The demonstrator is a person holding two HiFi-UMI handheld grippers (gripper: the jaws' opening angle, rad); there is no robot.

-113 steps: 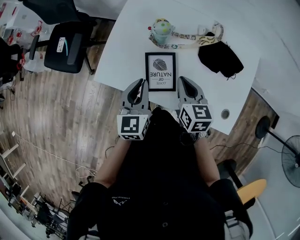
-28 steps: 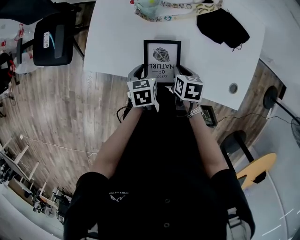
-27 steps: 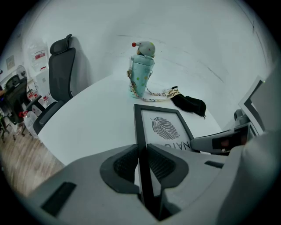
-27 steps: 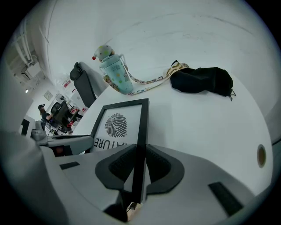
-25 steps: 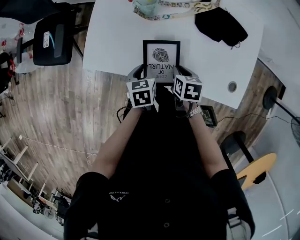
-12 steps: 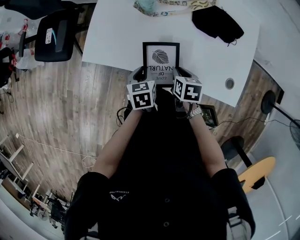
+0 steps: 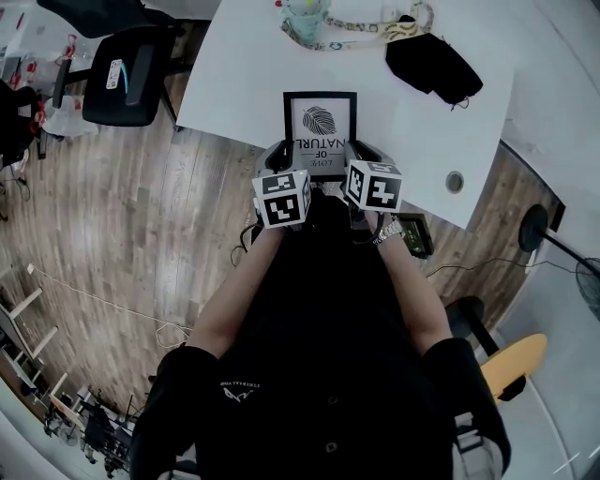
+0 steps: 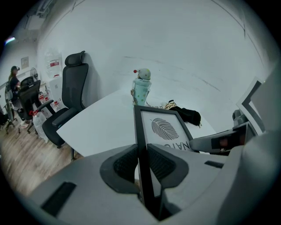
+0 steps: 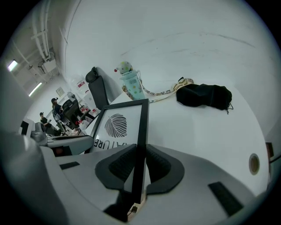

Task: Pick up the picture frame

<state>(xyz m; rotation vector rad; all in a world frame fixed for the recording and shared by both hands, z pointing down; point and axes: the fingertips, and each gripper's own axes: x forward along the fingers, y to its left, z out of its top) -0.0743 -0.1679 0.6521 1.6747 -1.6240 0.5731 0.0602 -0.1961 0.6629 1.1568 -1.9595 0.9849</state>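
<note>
The picture frame (image 7: 320, 131) is a slim black rectangle around a white print showing a dark leaf above lettering. It is face up over the near edge of the white table (image 7: 234, 75). The left gripper (image 8: 141, 154) clamps its left rim and the right gripper (image 9: 139, 151) clamps its right rim.

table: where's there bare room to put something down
The widest bare stretch of the table lies left of the picture frame, out to its left edge. A smaller patch lies right of the frame, between the black pouch and the cable hole. The far edge is crowded: bottle, strap, pouch.
</note>
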